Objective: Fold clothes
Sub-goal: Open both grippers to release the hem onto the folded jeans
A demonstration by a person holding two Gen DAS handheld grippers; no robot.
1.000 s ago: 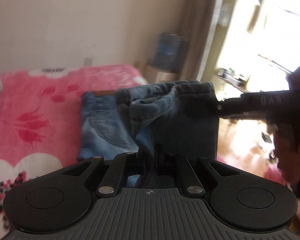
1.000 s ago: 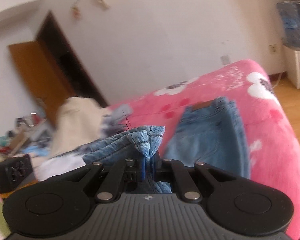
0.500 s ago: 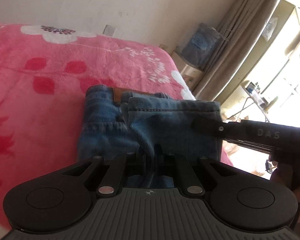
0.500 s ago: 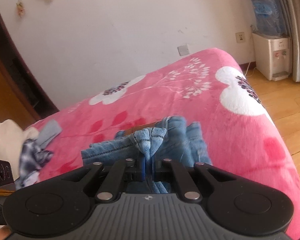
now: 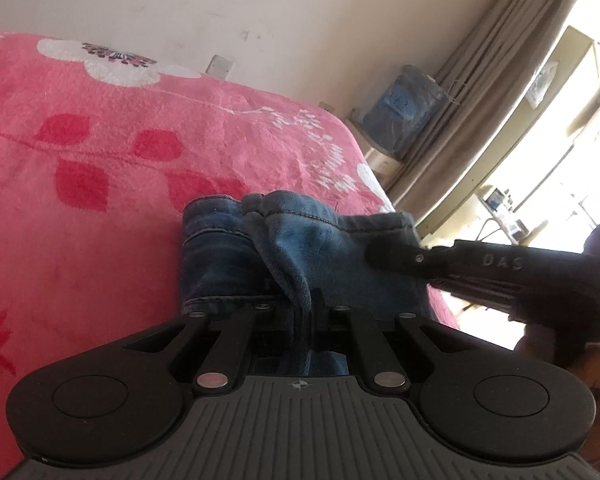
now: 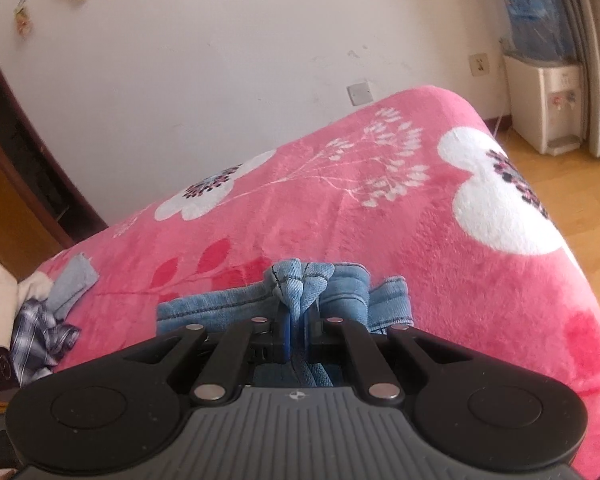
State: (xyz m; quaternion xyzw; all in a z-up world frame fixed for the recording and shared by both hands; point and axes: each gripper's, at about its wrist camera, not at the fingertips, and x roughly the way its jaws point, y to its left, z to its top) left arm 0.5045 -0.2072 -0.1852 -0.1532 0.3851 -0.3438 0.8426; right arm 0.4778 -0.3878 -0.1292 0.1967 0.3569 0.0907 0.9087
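**Both tools clamped on folded jeans over a pink bed**

The jeans (image 5: 220,256) lay on the pink floral blanket (image 5: 100,160) of the bed, near its far corner, doubled over so that one denim layer rested on top of another. In the left wrist view the left tool (image 5: 307,312) had its fingers drawn together on a gathered ridge of denim that ran down between them. The cloth rose from the pinch and spread out toward a stitched hem at the far edge of the upper layer.

The right tool (image 5: 384,254) entered that same view from the right side, its black body stretching across the upper layer with its tip resting on the denim near the fold's right edge. A hand (image 5: 592,364) showed behind it at the frame's right margin, partly hidden.

In the right wrist view the right tool (image 6: 298,330) was likewise closed on the jeans (image 6: 340,284), gripping a bunched hem whose seam stood up just past the fingertips. Lighter blue denim lay flat to both sides of the pinch.

At the left edge of that view a loose heap of clothes (image 6: 40,332), plaid and pale fabric among them, sat on the blanket (image 6: 380,220) well apart from the jeans. A water dispenser (image 6: 544,104) stood on the wooden floor (image 6: 580,200) by the wall beyond the bed, beside a curtain (image 6: 596,60).
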